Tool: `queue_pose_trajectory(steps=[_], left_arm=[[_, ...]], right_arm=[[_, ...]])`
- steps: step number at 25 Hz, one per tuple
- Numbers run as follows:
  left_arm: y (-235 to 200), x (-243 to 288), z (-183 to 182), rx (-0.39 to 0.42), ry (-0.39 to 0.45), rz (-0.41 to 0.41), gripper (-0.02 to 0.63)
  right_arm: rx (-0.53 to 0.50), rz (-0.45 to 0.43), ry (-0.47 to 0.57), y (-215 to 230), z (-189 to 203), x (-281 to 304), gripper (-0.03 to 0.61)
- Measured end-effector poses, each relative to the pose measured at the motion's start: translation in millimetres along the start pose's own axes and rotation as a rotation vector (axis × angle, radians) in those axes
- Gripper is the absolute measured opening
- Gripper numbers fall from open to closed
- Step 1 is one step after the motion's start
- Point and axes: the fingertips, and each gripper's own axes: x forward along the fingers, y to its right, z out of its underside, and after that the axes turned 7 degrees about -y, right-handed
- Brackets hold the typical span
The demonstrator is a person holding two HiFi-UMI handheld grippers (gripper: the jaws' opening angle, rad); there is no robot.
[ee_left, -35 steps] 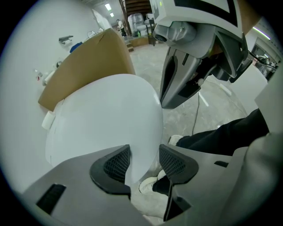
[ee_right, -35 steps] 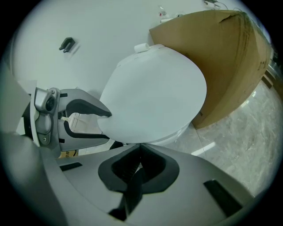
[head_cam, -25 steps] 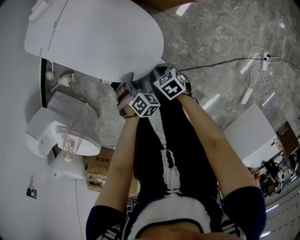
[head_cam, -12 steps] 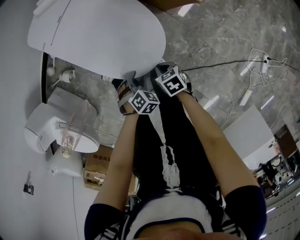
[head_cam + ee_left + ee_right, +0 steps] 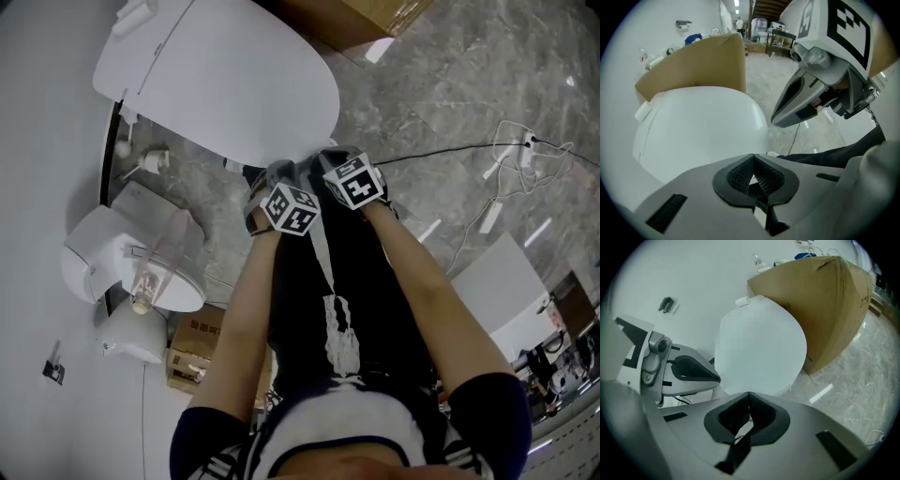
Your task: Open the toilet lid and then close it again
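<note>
We hold two grippers, one in each hand, side by side just off the front rim of the one toilet lid (image 5: pixel 225 84). The lid lies down flat, white and oval, with its hinge end at the far side.

The left gripper (image 5: pixel 752 176) has just been closing its jaws. They now meet, pad against pad, with nothing caught between them. The right gripper (image 5: pixel 747 414) is also fully closed and empty. Both point steeply down, and the lid sits just ahead of their tips. We cannot tell whether either tip touches the rim.

Each gripper carries one marker cube, so there are two in all: the left cube (image 5: pixel 291 208) and the right cube (image 5: pixel 356 180), close together above our dark trousers.

We count two cardboard boxes. The large box (image 5: pixel 834 301) stands just beyond the lid's far end, and the small box (image 5: pixel 202 349) sits on the grey marble floor (image 5: pixel 450 75) by the wall. One other white fixture (image 5: pixel 112 267) stands near that small box. One dark cable (image 5: pixel 441 129) runs across the floor to the right, toward a tangle of white cords (image 5: pixel 520 141).
</note>
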Motion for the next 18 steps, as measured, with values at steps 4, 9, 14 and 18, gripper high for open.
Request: queue_pose_trajectory(steps=[4,9,14,18], left_arm=[[-5,-20,-11,-0.018,0.031,0.014,0.006],[-4,-52,-22,-0.062,0.134,0.045,0.006],[-5,-64,-29,-0.072,0.206,0.063,0.006],[-7,-70,-28,-0.089,0.224,0.067,0.006]], right_arm=[[-0.006,-0.011,0.044,-12,-14,-18,0.008],[-0.006,-0.032,0.098,-33,-28,-42,0.008],[-0.04,-0.051,0.141,-42,-42,-50,0.008],[-0.067,-0.069,0.147,-51,-45,-53,0.008]])
